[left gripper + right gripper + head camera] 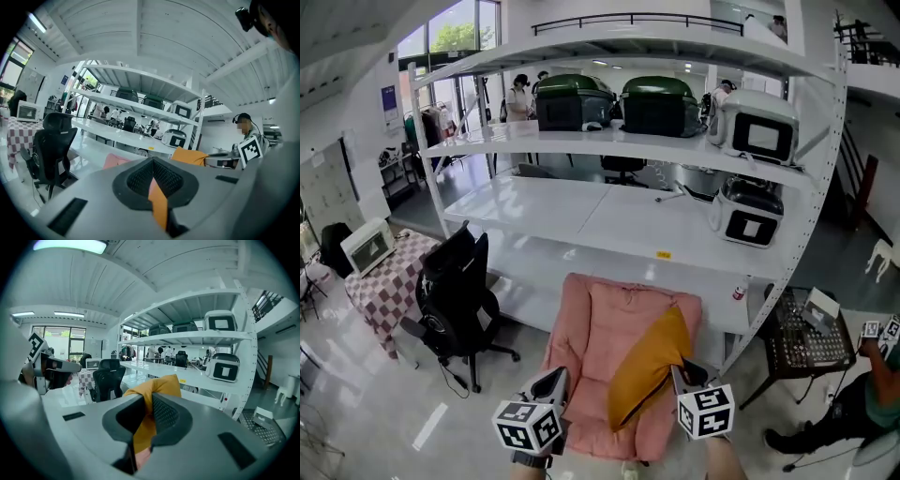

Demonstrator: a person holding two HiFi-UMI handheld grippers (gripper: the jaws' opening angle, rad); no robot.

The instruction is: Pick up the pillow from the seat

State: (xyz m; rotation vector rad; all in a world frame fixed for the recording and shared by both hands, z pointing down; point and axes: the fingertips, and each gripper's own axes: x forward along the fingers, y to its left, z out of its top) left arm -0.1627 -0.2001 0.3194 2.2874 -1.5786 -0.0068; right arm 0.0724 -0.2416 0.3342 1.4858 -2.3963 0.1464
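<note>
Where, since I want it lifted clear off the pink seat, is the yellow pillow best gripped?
Pinch the thin right-hand edge of the pillow, coming from the front. It leans on edge against the seat, and its middle looks too plump for the jaws. The right gripper is shut there.

Bright, even daylight through tall windows [455, 37] at upper left, plus a ceiling lamp [70, 245] glowing overhead. Pale glare on the glossy floor [356, 394]. Only soft shade along the lower edge of the pillow [647, 375]. Strong fisheye bending, black corners in both gripper views. Soft blur across the near body of the right gripper [146, 401].
</note>
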